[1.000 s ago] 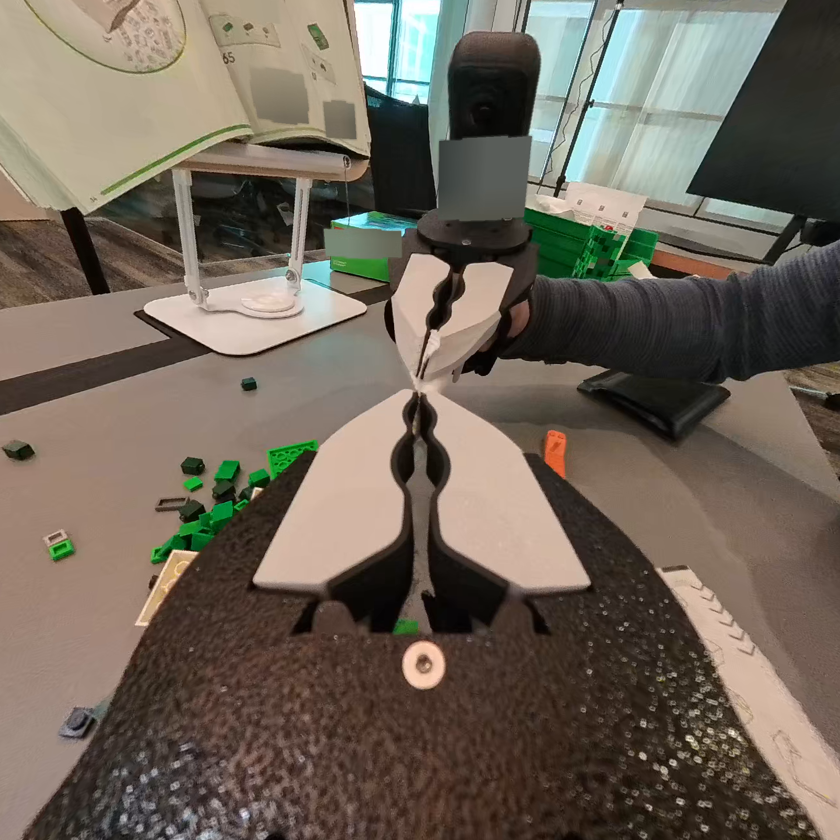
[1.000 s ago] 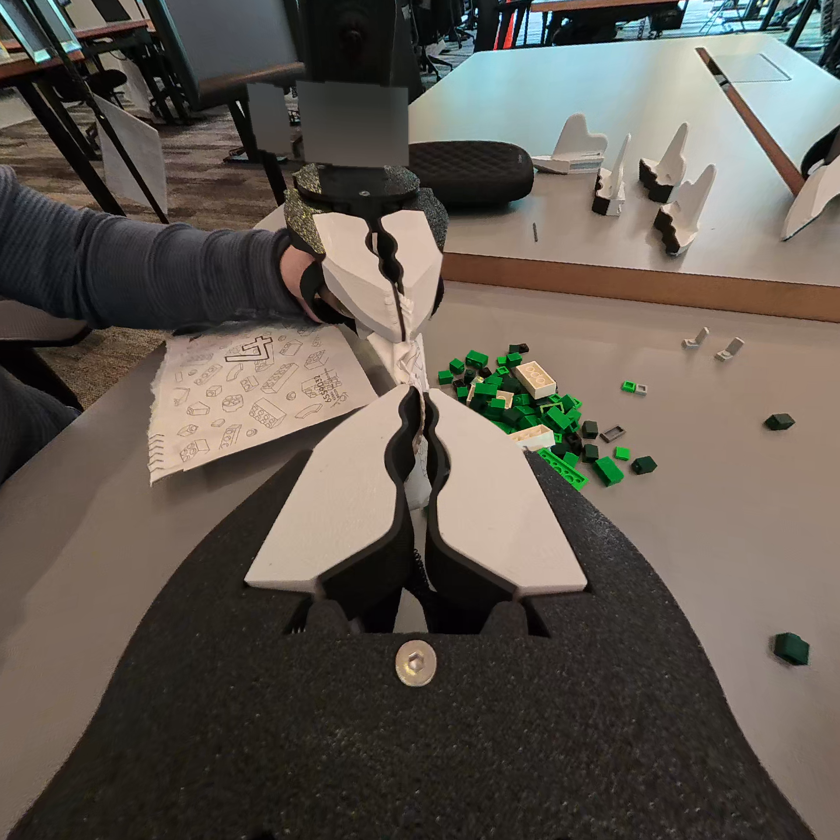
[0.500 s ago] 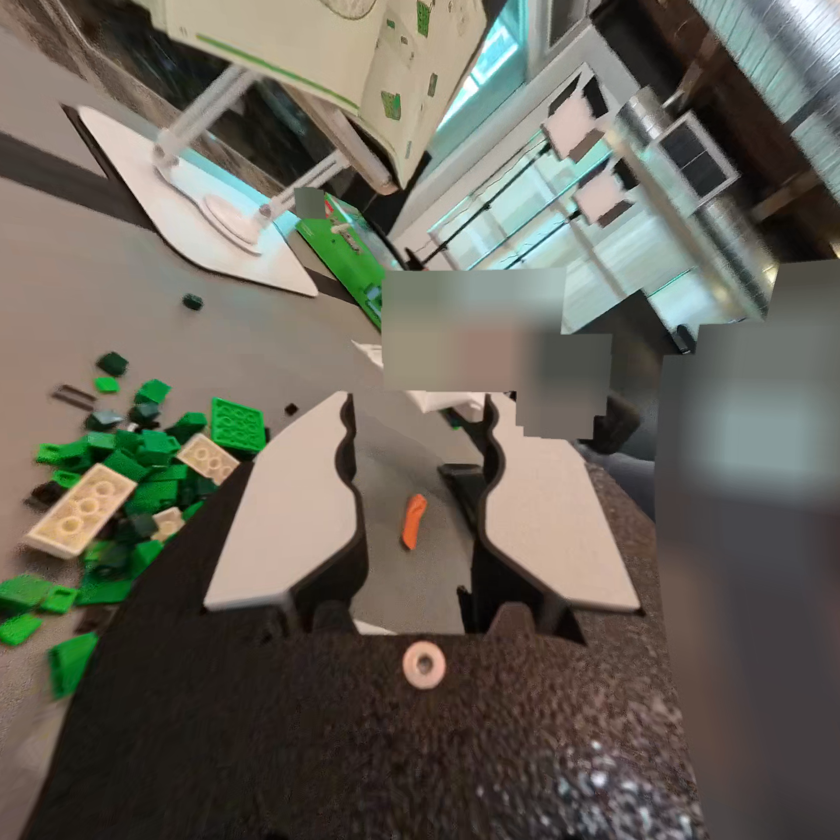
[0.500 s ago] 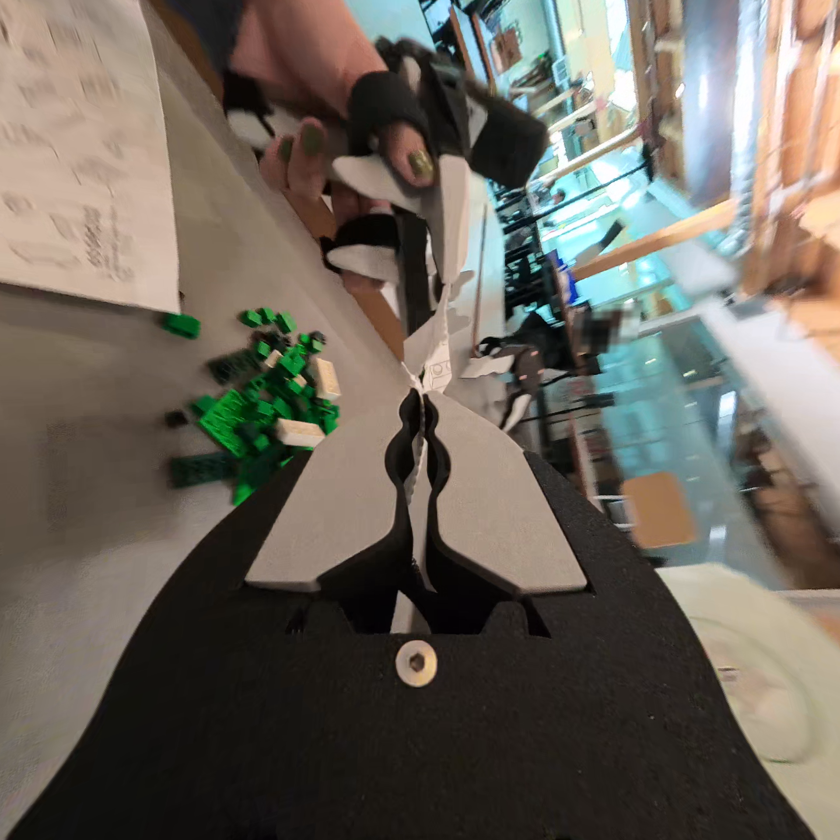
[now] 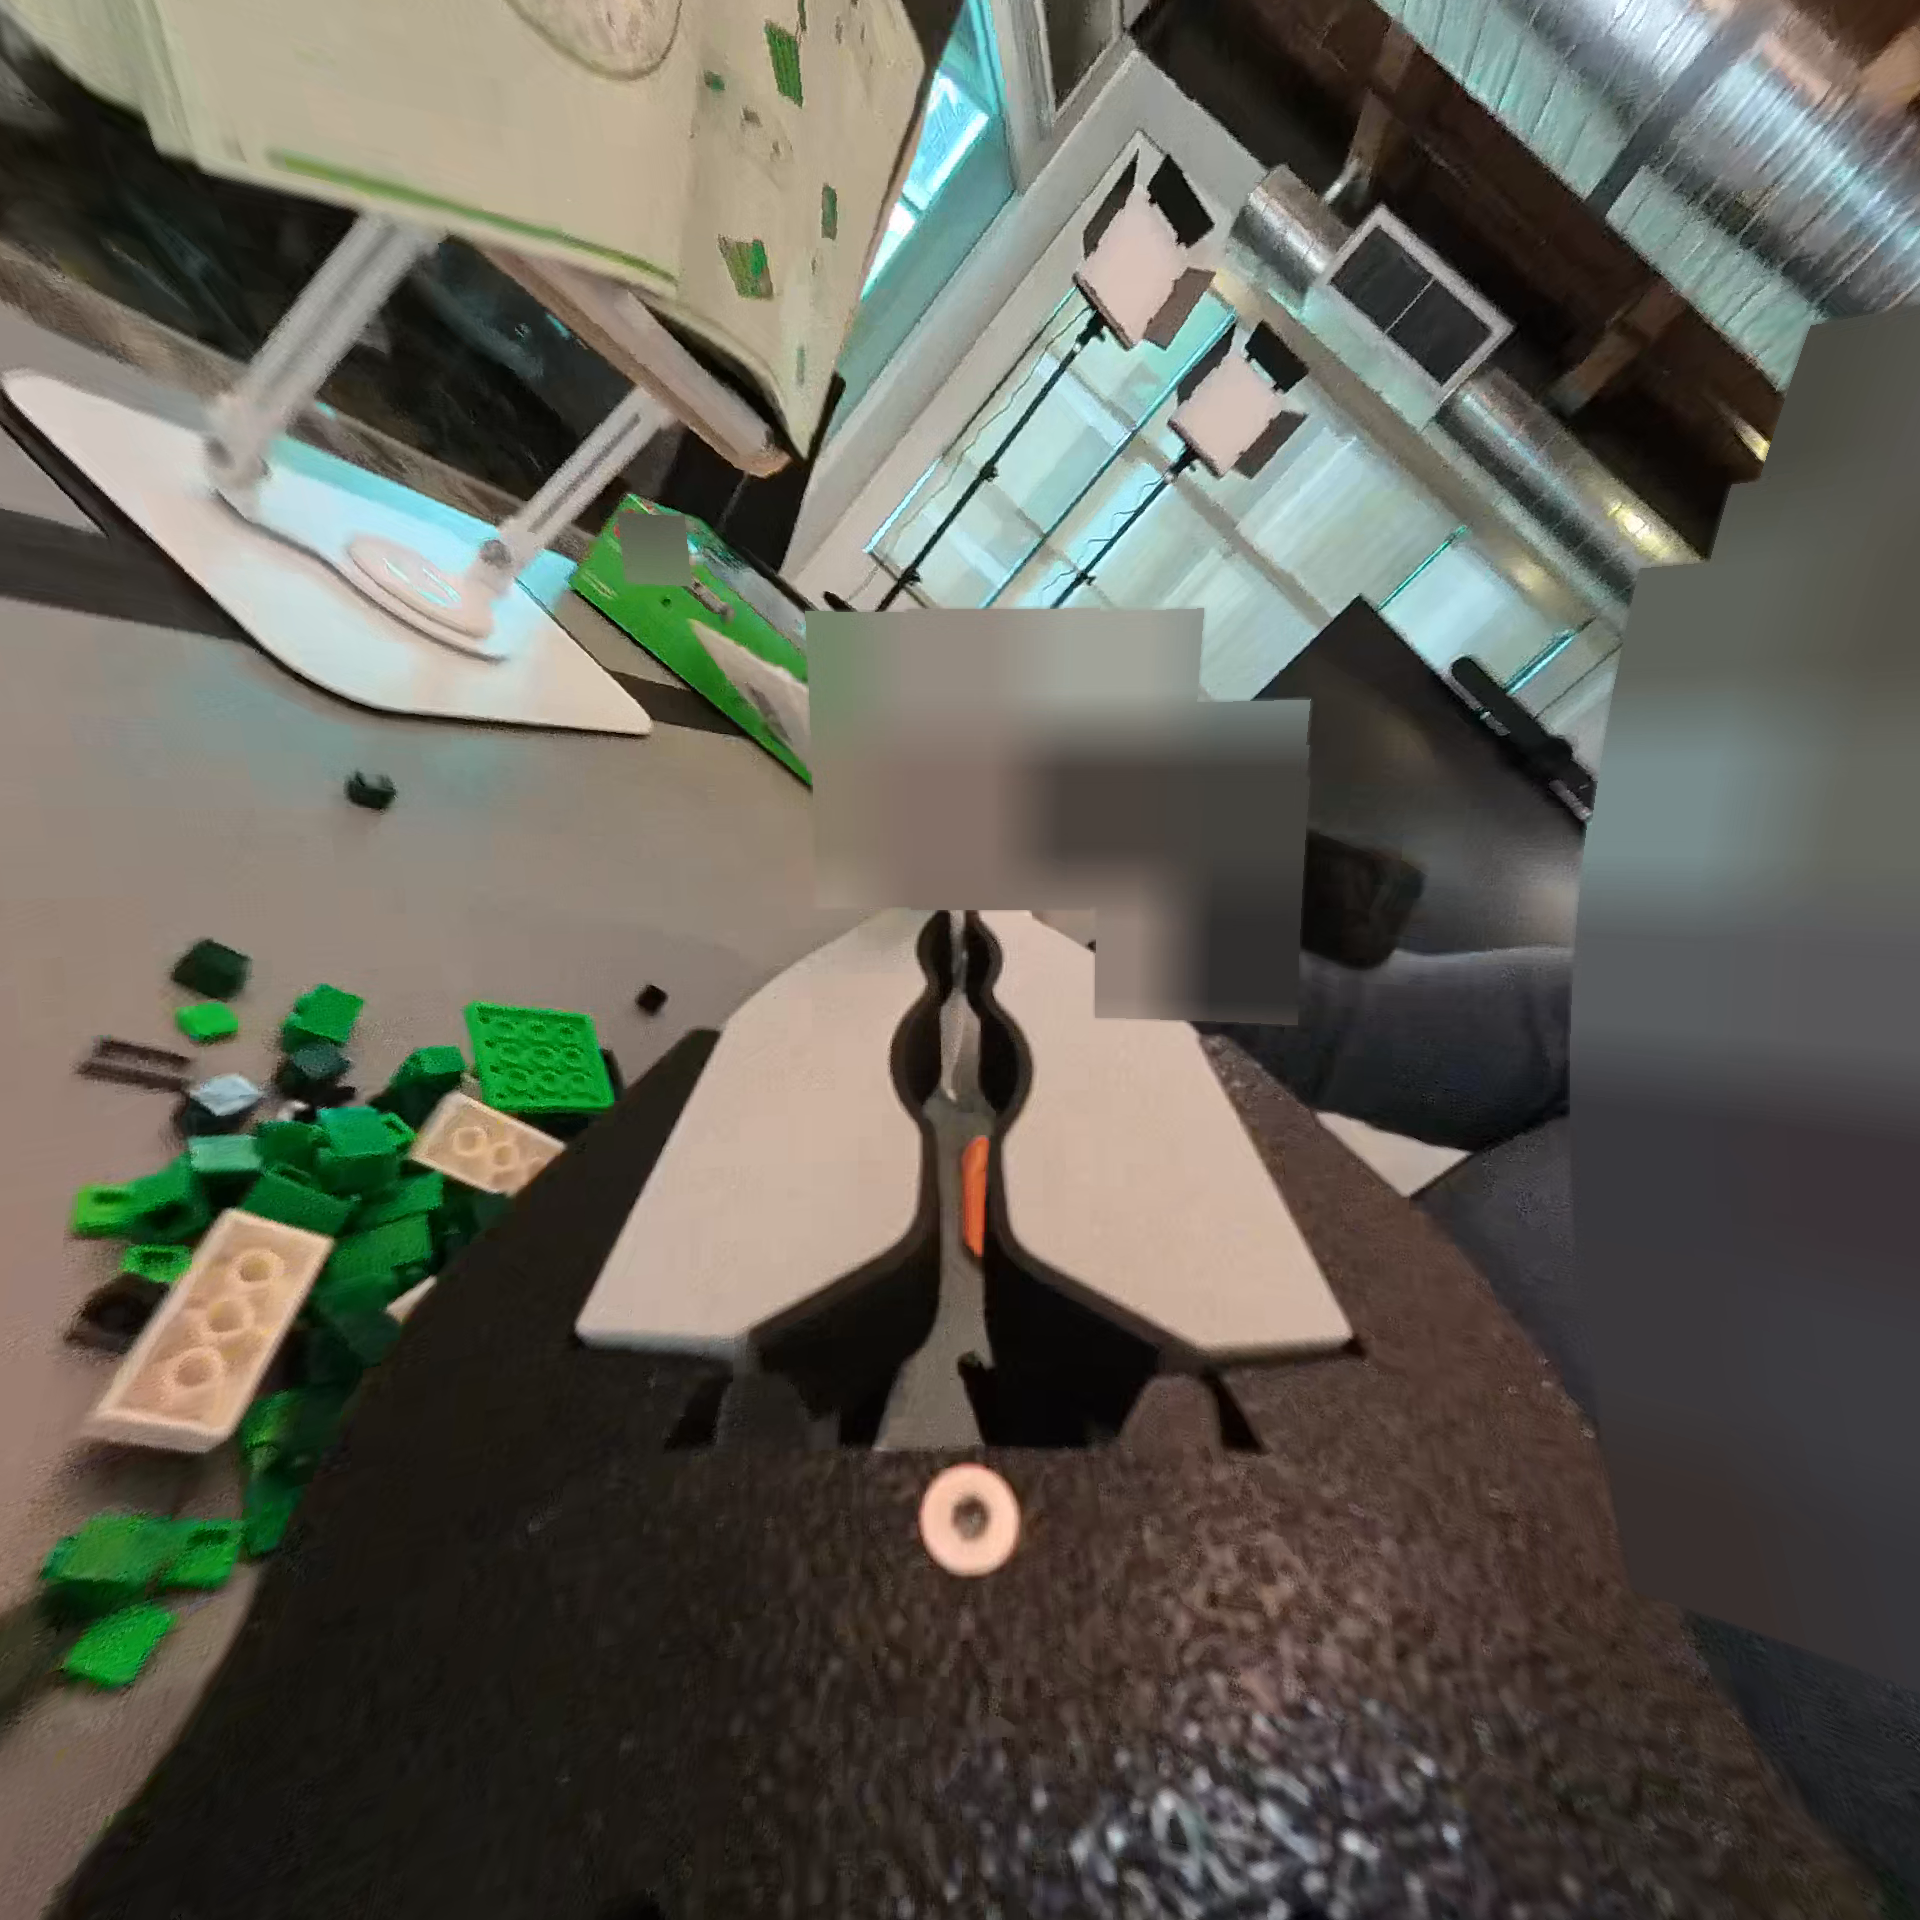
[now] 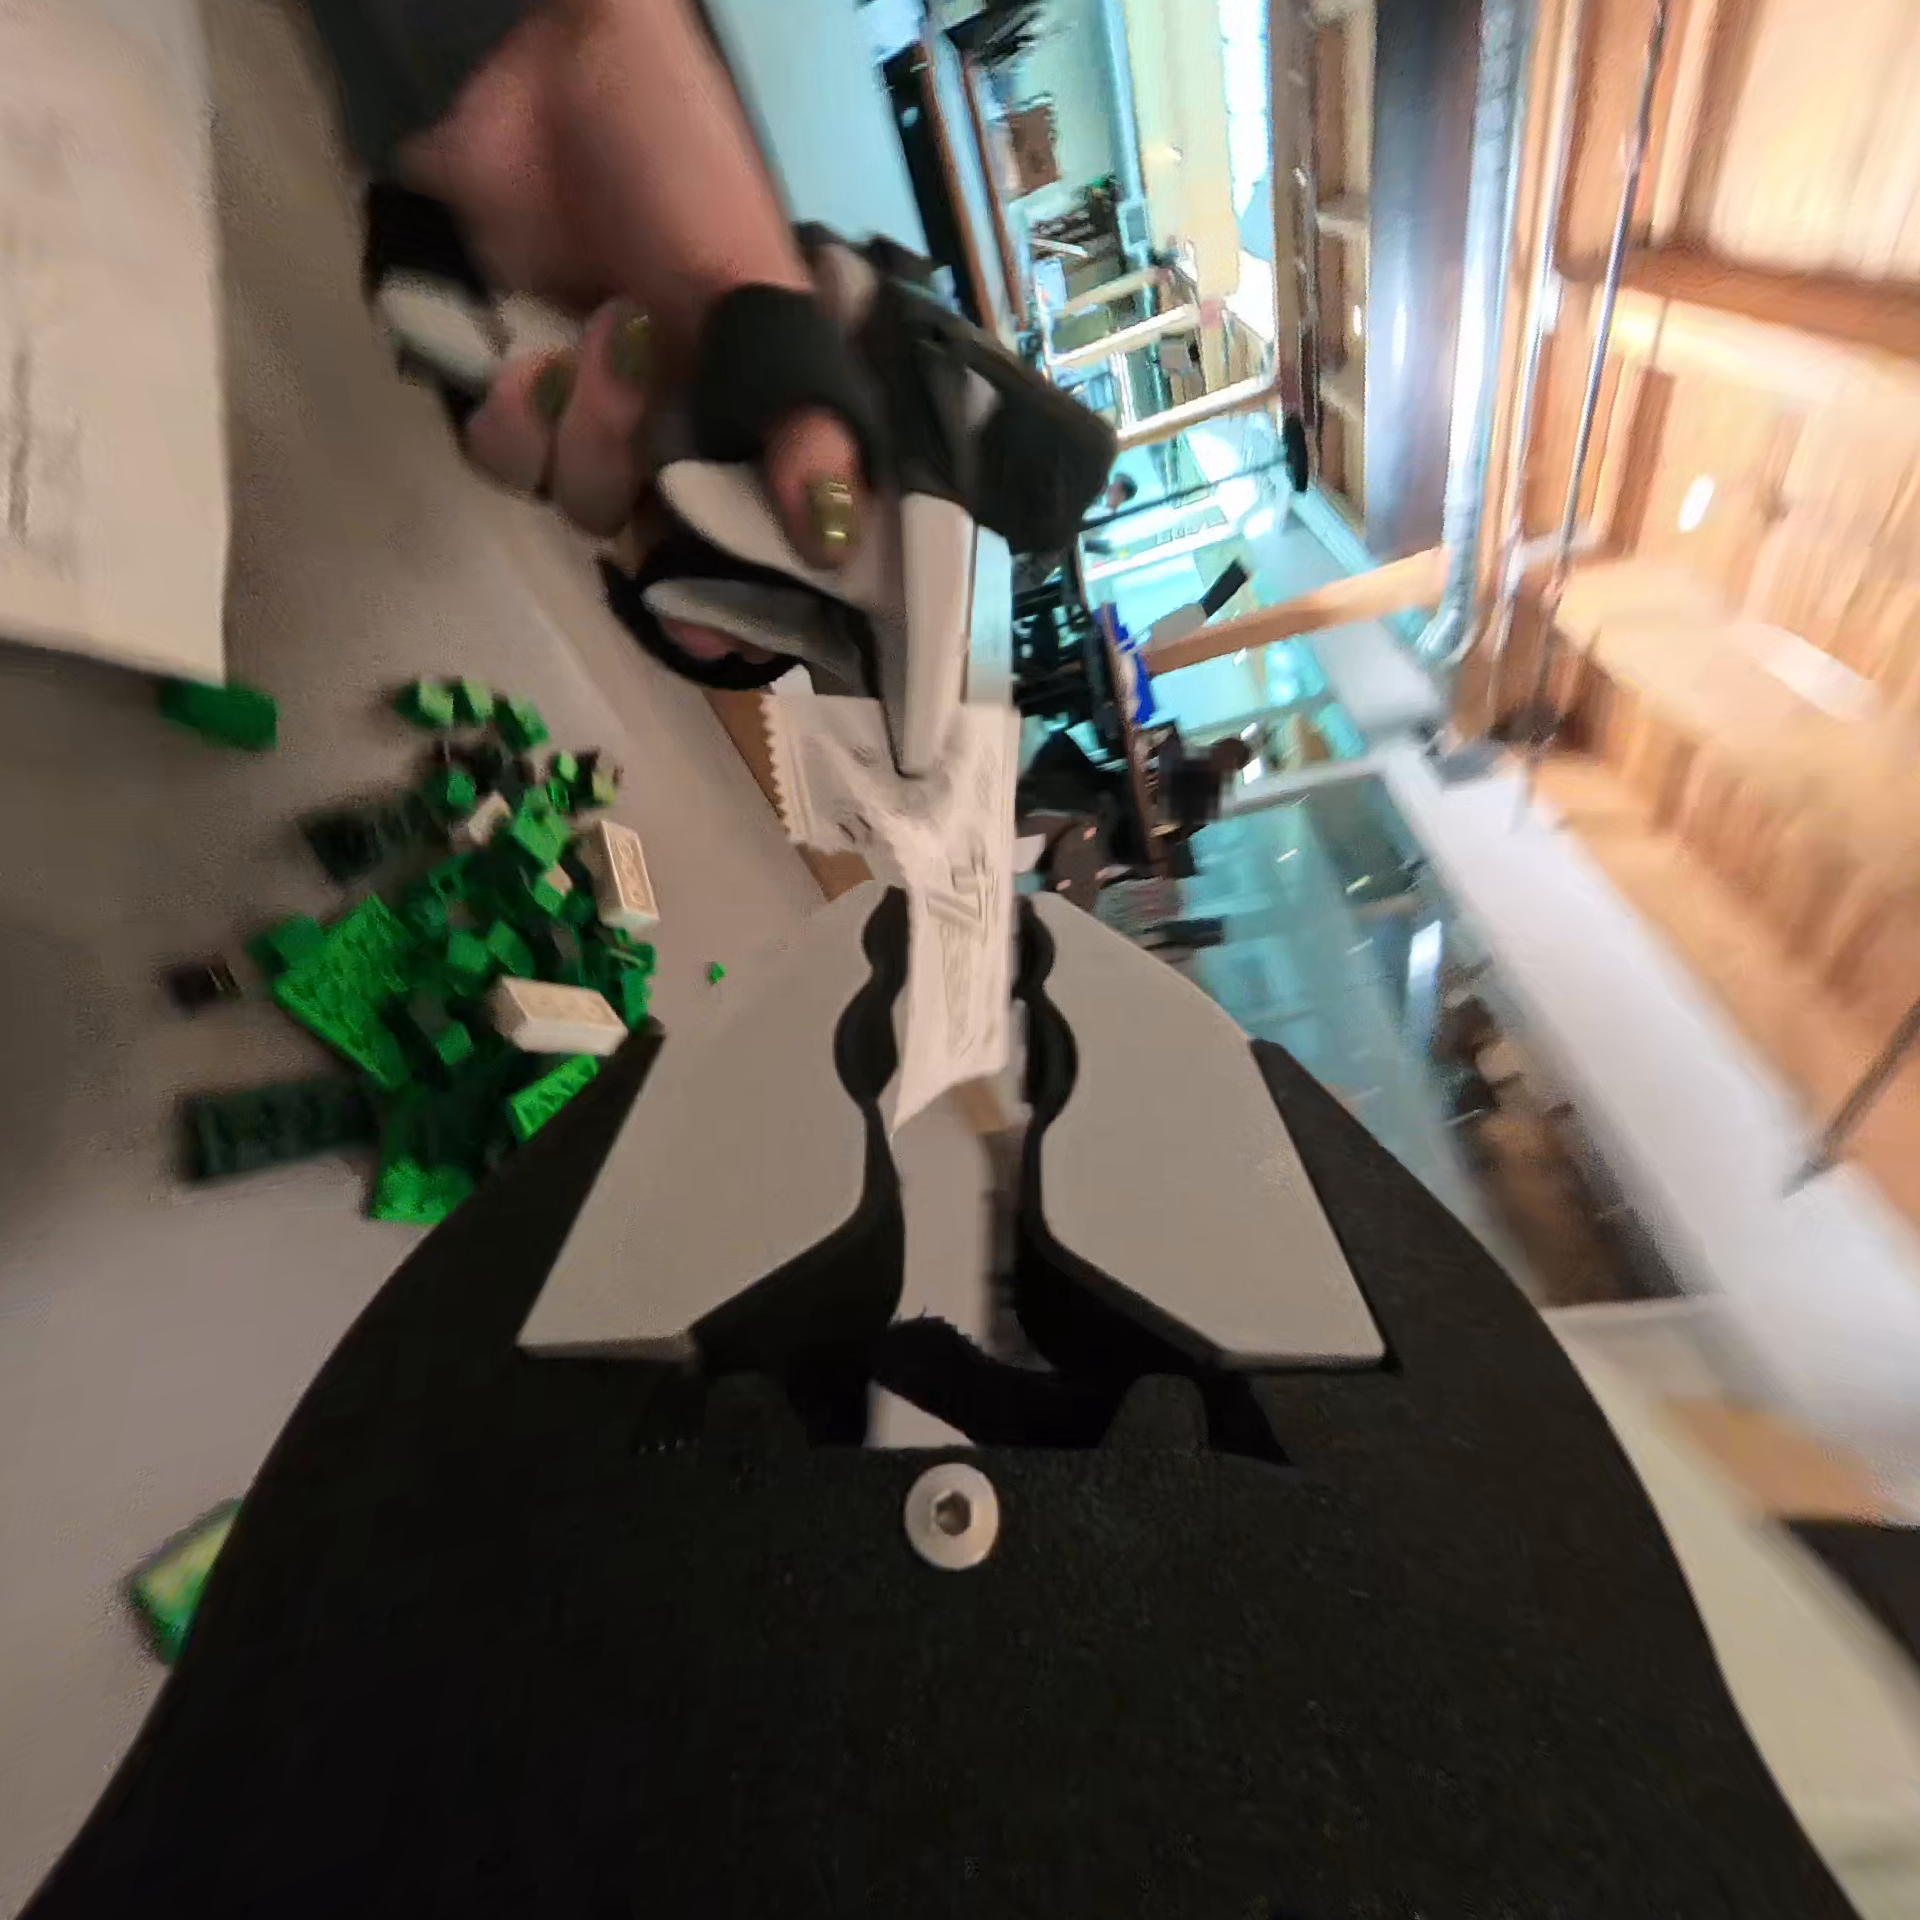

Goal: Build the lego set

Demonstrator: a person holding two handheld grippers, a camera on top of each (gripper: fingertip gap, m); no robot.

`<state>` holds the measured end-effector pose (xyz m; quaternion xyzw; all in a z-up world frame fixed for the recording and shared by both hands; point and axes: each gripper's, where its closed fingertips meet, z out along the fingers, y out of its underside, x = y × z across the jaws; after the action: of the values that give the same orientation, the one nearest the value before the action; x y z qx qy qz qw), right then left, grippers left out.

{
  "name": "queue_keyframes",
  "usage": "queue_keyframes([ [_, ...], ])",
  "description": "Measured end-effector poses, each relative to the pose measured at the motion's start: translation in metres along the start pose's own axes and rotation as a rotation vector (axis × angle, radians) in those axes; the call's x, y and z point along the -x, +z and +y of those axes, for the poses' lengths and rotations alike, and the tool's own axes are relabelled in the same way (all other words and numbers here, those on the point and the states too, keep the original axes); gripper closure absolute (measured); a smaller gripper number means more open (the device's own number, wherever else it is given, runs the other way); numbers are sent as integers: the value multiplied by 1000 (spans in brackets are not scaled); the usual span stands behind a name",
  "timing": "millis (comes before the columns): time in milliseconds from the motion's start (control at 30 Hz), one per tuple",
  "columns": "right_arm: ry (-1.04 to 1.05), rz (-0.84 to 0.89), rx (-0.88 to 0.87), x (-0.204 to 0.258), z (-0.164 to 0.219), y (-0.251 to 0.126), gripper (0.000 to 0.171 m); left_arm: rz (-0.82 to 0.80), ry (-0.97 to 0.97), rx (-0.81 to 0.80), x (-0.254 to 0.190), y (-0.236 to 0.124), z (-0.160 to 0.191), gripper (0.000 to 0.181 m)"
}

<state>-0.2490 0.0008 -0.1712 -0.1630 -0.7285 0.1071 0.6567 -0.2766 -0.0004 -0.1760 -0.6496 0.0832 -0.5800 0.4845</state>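
A pile of green, dark green and white lego bricks [image 5: 312, 1174] lies on the grey table [image 5: 540, 831]; it also shows in the right wrist view [image 6: 447, 987]. My left gripper [image 5: 954, 930] is shut on a thin white printed paper bag [image 5: 951, 1039]. In the right wrist view the left gripper [image 6: 920, 748] pinches the top of that paper bag [image 6: 956, 935]. My right gripper [image 6: 951, 914] has its jaws apart, with the paper hanging in the gap. An orange brick separator [image 5: 974, 1195] shows on the table through the left gripper's gap.
An open instruction booklet [image 5: 468, 135] rests on a white stand [image 5: 312, 603] at the back left, next to a green box [image 5: 686, 613]. A white printed sheet [image 6: 94, 364] lies at the table's far left. Single bricks [image 5: 369, 790] lie scattered. A person's hand [image 6: 623, 343] holds the left gripper.
Both grippers tilted up and rolled. My left gripper opened half a second ago and has shut on the paper again. My right gripper's jaws have parted around the paper.
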Motion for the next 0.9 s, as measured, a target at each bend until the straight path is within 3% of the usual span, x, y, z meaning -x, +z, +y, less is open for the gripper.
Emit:
queue_keyframes([
  [33,173,-24,-6,-4,6,-2,141,-19,83,14,-1,-3,-1,180],
  [100,608,-122,-37,-9,19,-4,130,-28,259,53,-6,-7,-1,181],
  [200,1271,-369,-192,-16,21,-4,115,25,365,134,-16,-5,6,180],
  [300,1580,-611,-252,-11,18,-2,111,74,437,171,-24,0,12,181],
  [400,1706,-842,-333,-3,-1,-5,124,69,464,208,-23,4,19,181],
  [467,1688,-894,-340,2,-5,-5,137,53,456,221,-20,4,21,180],
  [567,1562,-782,-312,3,4,0,156,-22,408,221,-8,1,22,172],
  [633,1508,-719,-302,2,8,2,163,-72,377,245,2,0,25,146],
  [667,1494,-696,-309,1,9,3,163,-90,371,256,6,1,27,142],
  [733,1481,-664,-330,-2,10,3,162,-79,383,261,5,5,30,149],
  [800,1459,-640,-336,-4,10,4,163,-68,411,265,3,8,30,181],
  [900,1466,-577,-340,-6,12,5,161,-113,504,230,6,10,24,181],
])
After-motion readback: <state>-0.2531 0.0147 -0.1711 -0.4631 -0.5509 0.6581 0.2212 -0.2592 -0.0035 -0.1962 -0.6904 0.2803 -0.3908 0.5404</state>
